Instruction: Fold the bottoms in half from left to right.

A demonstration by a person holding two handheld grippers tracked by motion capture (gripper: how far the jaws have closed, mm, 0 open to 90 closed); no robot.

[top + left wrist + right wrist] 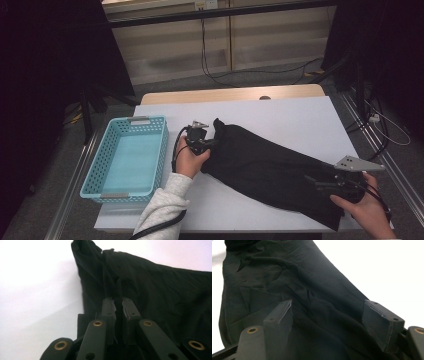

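A: Right, entry for this moment — where does the black garment (272, 167) lie?

B: Spread on the white table (300, 115), running diagonally from near the middle of the table down toward the near right corner. Its upper end stands bunched just beside the left gripper (206, 145).

A: Left gripper state?

B: Pressed together on a fold of the cloth. In the left gripper view the two black jaws stand nearly touching, with a thin ridge of the black garment (155, 287) pinched between them at the left gripper (119, 305).

A: And the right gripper (320, 184)?

B: Jaws spread wide over the lower end of the fabric. In the right gripper view the black garment (287, 277) lies between and beneath them, but the pads do not press on it — right gripper (328, 315) is not holding anything.

A: Anything else on the table?

B: A turquoise basket (100, 165), perforated walls, sits at the left edge, near the left hand (190, 159) but apart from the cloth.
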